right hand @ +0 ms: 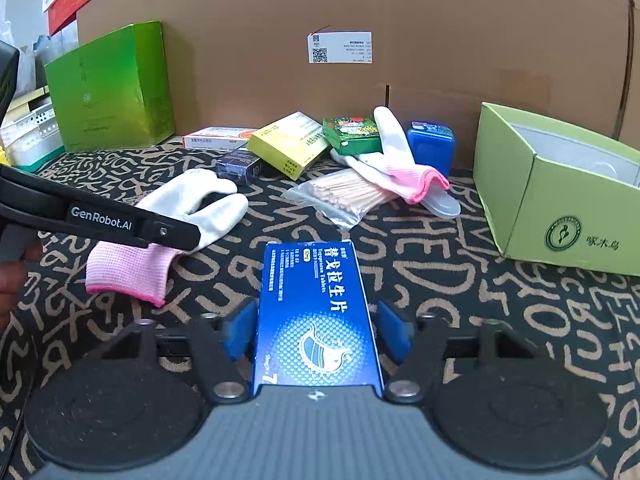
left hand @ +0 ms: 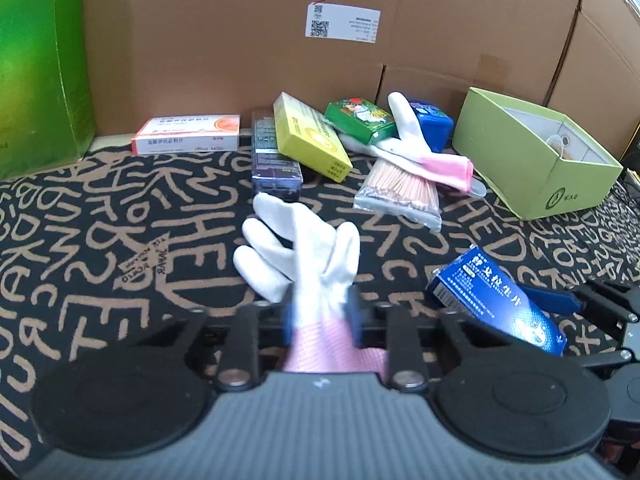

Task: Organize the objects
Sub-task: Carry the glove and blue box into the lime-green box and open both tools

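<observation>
Glove (left hand: 304, 248) and blue box (right hand: 316, 320) are both in the tongs above the patterned cloth (left hand: 120, 220): the left gripper (left hand: 320, 312) is pinched on the glove near its pink cuff, the right gripper (right hand: 316, 324) clamps the box by its long sides. Both appear mid-carry. Next, likely, each goes to the open green carton (right hand: 560, 200) at far right, clear of the clutter by the cardboard wall (left hand: 240, 40).
</observation>
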